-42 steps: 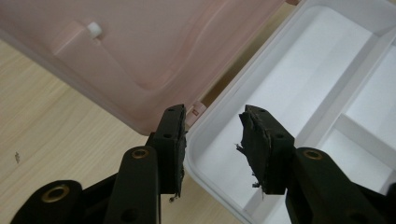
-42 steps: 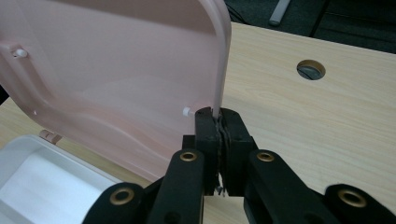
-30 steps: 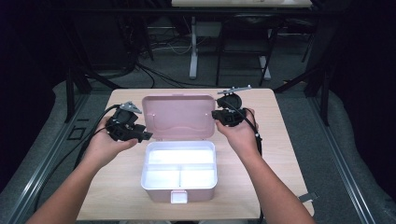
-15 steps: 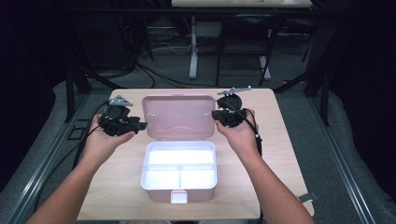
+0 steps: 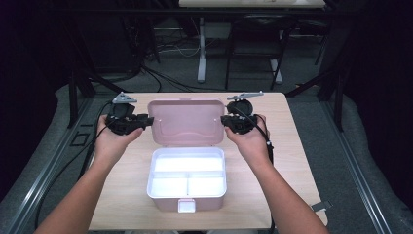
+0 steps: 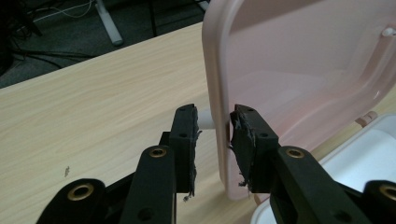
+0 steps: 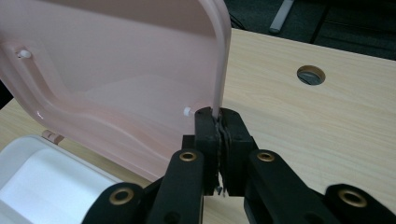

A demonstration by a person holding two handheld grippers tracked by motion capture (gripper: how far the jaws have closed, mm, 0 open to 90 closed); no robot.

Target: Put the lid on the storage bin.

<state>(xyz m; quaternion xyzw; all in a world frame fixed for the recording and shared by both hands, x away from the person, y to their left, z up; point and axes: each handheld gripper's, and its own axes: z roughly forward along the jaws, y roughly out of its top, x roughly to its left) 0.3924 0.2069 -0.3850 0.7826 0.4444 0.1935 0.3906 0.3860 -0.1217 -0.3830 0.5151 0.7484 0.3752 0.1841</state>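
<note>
**Two grippers at the pink lid**

From the high view, we see a wooden table (image 5: pixel 122 195) with a pink box (image 5: pixel 187 180) on it. The box is open and white inside, with walls that split it into parts. Its pink lid (image 5: pixel 187 122) stands up at the back. Our left hand-held gripper (image 5: pixel 142 120) is at the left edge of the lid, and our right hand-held gripper (image 5: pixel 225 121) is at the right edge. Each one sits in a hand — the arms come in from the bottom.

In the left gripper view, the left hand-held gripper (image 6: pixel 214 140) has its jaws a little way apart, one on each side of the lid's (image 6: pixel 299 70) edge. One jaw is touching the edge, and the other has a gap next to it. So it is not squeezing the lid. The white box (image 6: pixel 355 154) peeks in at the lower right.

In the right gripper view, the right hand-held gripper (image 7: pixel 218 135) is pinching the thin edge of the lid (image 7: pixel 116 70) — the jaws press tight on it from both sides. The white box (image 7: pixel 42 182) is at the lower left. A round hole (image 7: pixel 311 74) is in the table (image 7: pixel 327 121) behind.
</note>
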